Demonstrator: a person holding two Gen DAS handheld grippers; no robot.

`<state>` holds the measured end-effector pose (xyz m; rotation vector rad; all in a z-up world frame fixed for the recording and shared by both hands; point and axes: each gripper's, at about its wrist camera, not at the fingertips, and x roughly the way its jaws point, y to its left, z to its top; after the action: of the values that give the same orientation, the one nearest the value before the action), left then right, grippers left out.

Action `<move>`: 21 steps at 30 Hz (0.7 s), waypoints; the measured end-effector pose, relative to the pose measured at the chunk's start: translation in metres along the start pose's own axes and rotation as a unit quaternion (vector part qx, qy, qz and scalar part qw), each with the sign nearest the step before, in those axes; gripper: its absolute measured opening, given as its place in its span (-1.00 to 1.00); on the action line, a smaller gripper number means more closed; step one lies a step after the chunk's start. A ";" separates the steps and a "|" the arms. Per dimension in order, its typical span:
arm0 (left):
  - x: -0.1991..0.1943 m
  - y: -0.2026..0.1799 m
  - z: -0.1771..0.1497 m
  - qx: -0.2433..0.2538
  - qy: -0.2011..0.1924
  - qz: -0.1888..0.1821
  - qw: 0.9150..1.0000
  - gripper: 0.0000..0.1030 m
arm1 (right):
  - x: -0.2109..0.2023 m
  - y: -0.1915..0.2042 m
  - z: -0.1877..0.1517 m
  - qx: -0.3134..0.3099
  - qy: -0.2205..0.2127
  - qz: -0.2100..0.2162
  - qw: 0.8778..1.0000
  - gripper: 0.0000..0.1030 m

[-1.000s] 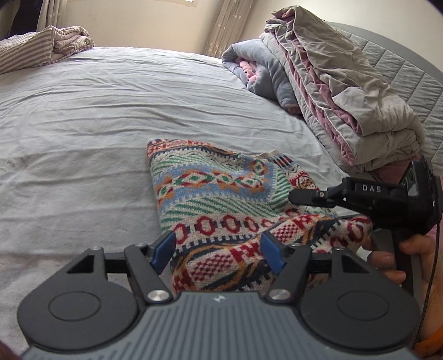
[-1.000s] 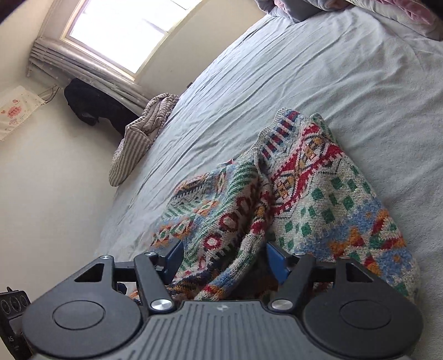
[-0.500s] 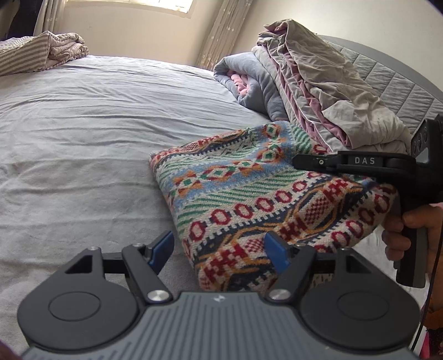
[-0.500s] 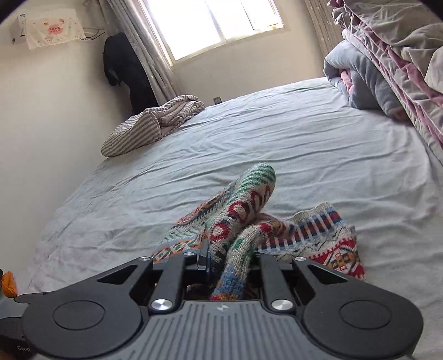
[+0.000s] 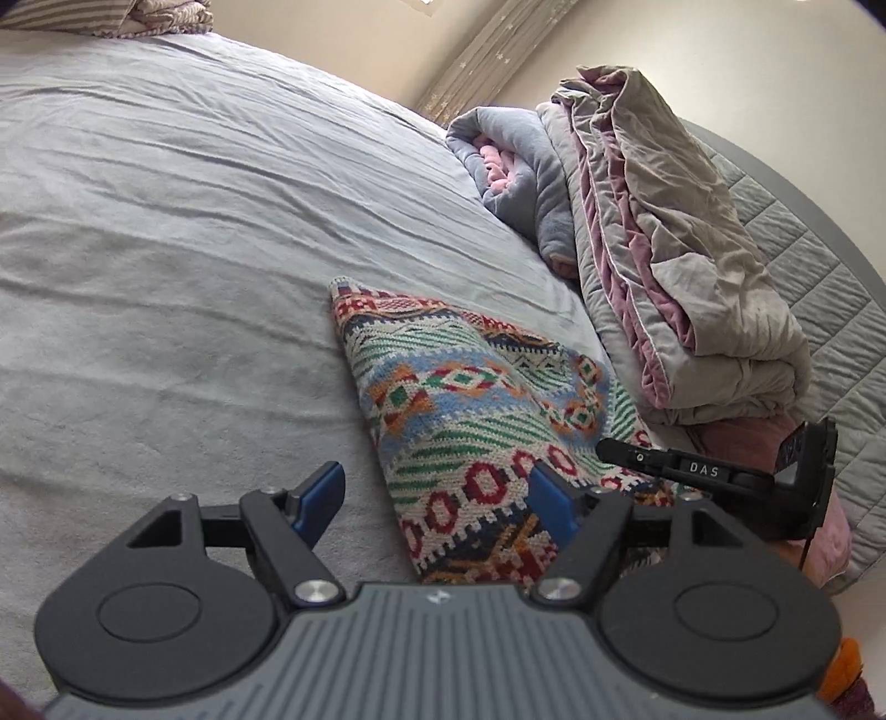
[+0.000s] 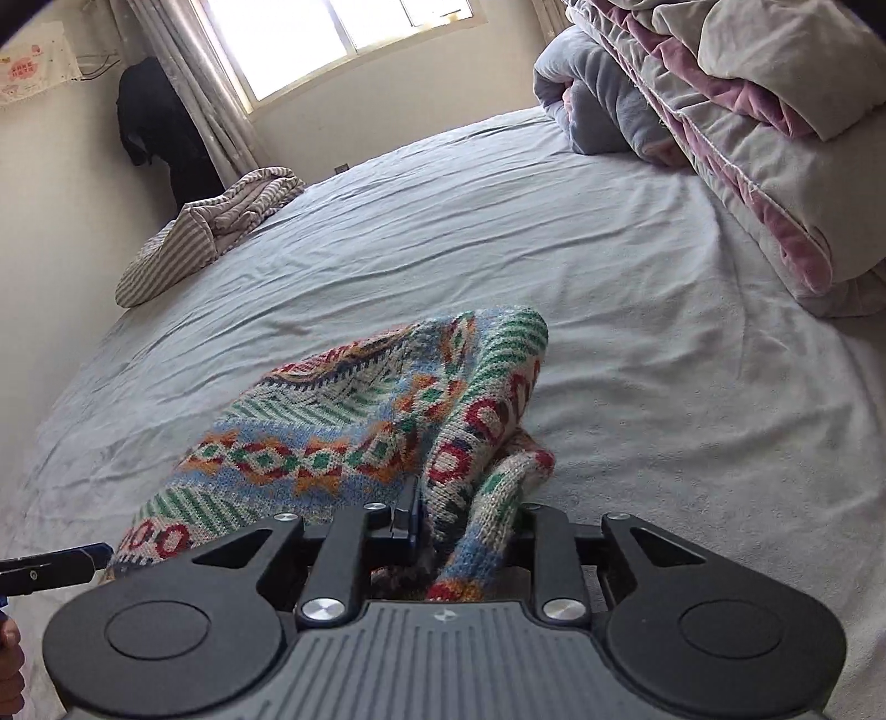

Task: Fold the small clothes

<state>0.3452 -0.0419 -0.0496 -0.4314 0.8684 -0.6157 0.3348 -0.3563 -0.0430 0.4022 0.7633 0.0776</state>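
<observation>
A patterned knit sweater in red, green, blue and orange lies partly folded on the grey bed sheet. It also shows in the right wrist view. My left gripper is open, its blue pads on either side of the sweater's near edge. My right gripper is shut on a bunched fold of the sweater and holds it just above the sheet. The right gripper shows from the side in the left wrist view, at the sweater's right edge.
A stack of folded grey and pink quilts lies at the right by the quilted headboard. A striped blanket lies at the far left corner of the bed. A window and curtain are behind.
My right gripper has carried its fold of the sweater over and down, so the sweater lies more folded. My left gripper stays open and has shifted slightly.
</observation>
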 end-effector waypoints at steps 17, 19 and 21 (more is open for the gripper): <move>0.048 -0.038 -0.006 0.029 0.055 0.035 0.997 0.35 | -0.002 0.012 0.017 -0.017 -0.001 0.017 1.000 -0.50; 0.044 -0.032 -0.010 0.039 0.049 0.042 0.997 0.07 | -0.006 0.007 0.019 -0.005 -0.008 0.046 0.999 -0.55; 0.040 -0.020 -0.012 0.029 0.045 0.031 0.998 0.04 | -0.007 -0.003 0.020 0.024 -0.012 0.066 0.997 -0.55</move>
<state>0.3486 -0.0846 -0.0679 -0.3249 0.9429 -0.6058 0.3429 -0.3672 -0.0271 0.4984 0.7147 0.1773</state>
